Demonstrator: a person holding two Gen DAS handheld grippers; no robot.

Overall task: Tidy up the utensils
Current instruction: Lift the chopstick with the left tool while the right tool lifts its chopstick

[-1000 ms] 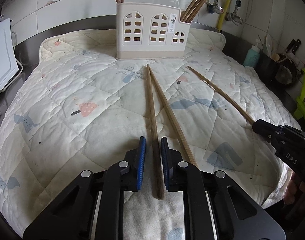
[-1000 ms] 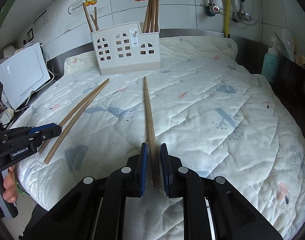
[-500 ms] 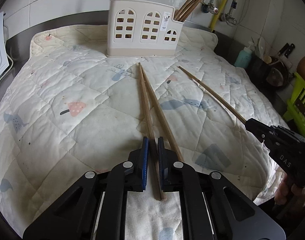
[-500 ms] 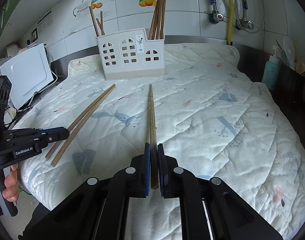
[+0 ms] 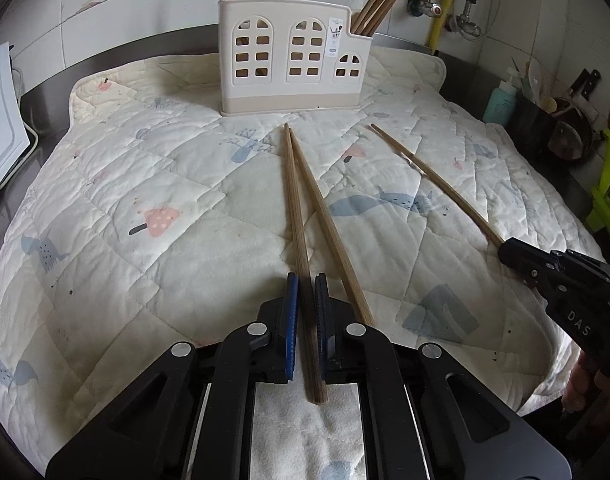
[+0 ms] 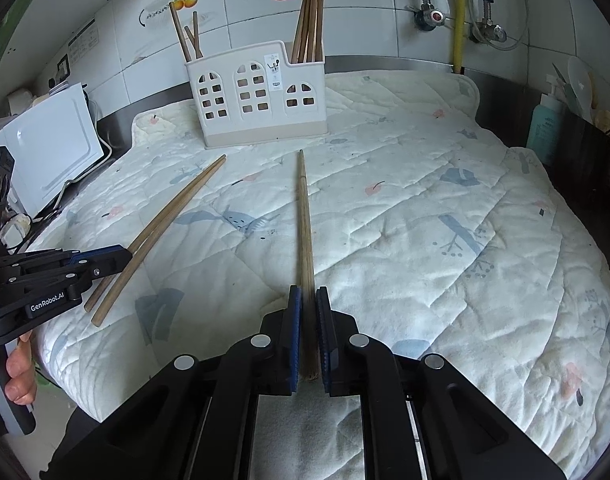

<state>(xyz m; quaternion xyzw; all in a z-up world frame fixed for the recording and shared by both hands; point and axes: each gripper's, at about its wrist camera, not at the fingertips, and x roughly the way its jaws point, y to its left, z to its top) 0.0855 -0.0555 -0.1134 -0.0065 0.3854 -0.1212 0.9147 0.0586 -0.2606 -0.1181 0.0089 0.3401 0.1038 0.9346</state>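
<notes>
Chopsticks: three lie on the quilt [image 5: 125,184]; more stand in the end compartments of the holder [image 5: 293,56] at the far edge.
Left gripper [image 5: 305,312]: closed on the butt end of the left stick [image 5: 293,200]; the pads press both sides, and the end pokes out behind them.
Right gripper [image 6: 308,320]: clamped the same way on the butt of the single stick [image 6: 305,216].
Free stick [image 5: 325,220]: lies just beside the left one, tips nearly touching, butt ends spread; its butt passes just right of the left gripper's finger.
Long axis: each held stick runs straight out along its gripper's fingers, tip toward the holder.
Direction to holder: dead ahead of both tools, past the tips, with a strip of bare quilt between tips and base.
Nearer hand: about even; the right stick's tip points below the holder's low right section [image 6: 301,96].
Next move, likely: lift, swing each stick from flat to upright, tip down, then lower it through the top opening.
Risk: held at the very end, a long stick may pivot in the pads when raised.
</notes>
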